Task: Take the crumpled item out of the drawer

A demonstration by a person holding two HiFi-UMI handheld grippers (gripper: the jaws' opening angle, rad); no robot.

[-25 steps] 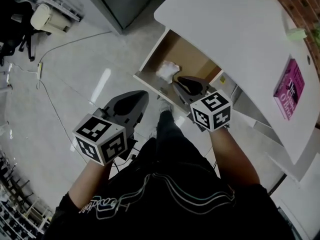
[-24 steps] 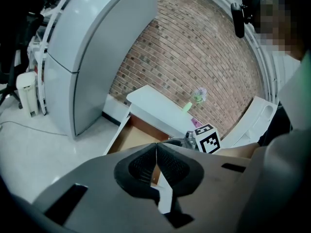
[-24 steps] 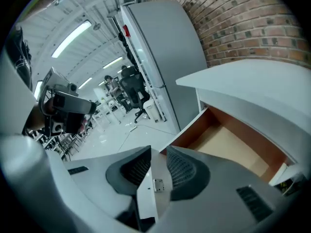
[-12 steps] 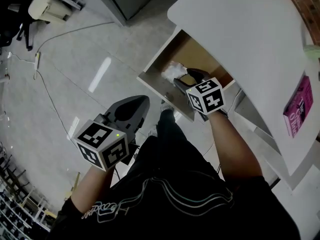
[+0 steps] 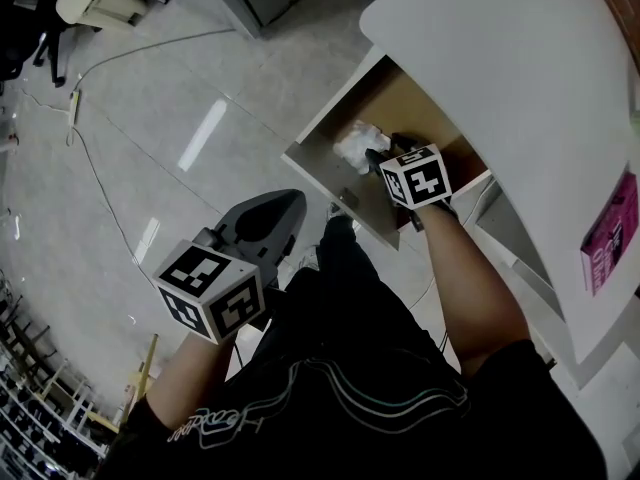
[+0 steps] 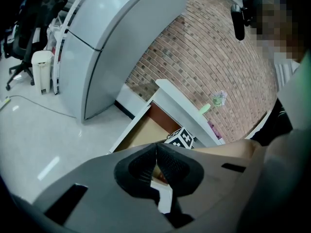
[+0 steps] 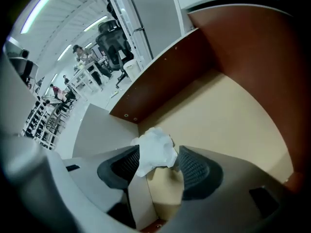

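Grey left gripper (image 5: 288, 208), held close to the person's body, has its jaws clenched together with nothing between them. Farther out, the right gripper (image 7: 159, 155) is inside the open drawer (image 5: 318, 158), its jaws released and spread wide on either side of the crumpled white item (image 7: 154, 148). The item touches one pad and stands clear of the other. It lies on the drawer's tan floor near the front panel, below the white desk top (image 5: 500, 58).
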